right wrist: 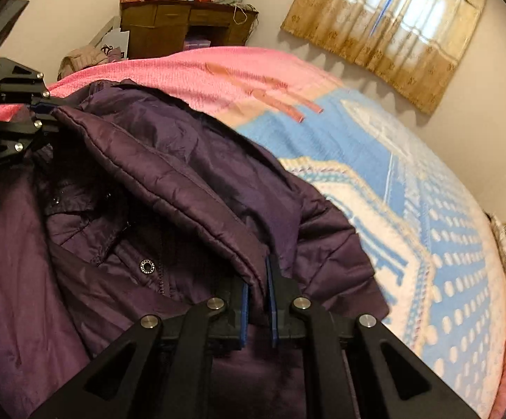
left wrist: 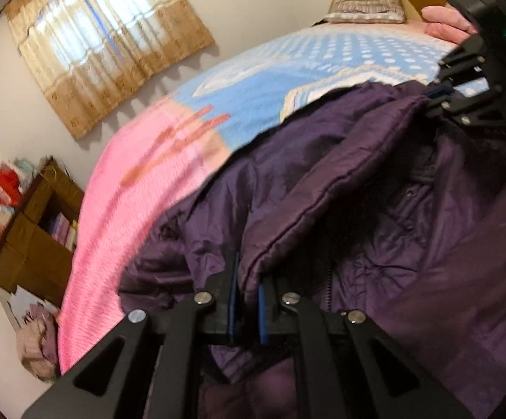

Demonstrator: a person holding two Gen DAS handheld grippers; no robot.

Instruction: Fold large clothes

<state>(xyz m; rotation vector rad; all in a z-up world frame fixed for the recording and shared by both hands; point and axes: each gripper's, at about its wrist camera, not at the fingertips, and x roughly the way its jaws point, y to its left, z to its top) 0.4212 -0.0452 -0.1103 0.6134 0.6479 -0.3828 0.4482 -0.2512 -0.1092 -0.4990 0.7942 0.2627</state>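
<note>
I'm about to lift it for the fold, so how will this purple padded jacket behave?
The purple jacket likely sags between the left gripper and right gripper: it drapes in loose folds. Its shiny fabric looks slippery. Quilted padding suggests bulky but light.

From where I stand nothing can be read. The snap button (right wrist: 147, 266) on the purple jacket (right wrist: 169, 181) bears embossed marks too small to make out, and the boxes on the desk (right wrist: 183, 17) are blurred.
</note>
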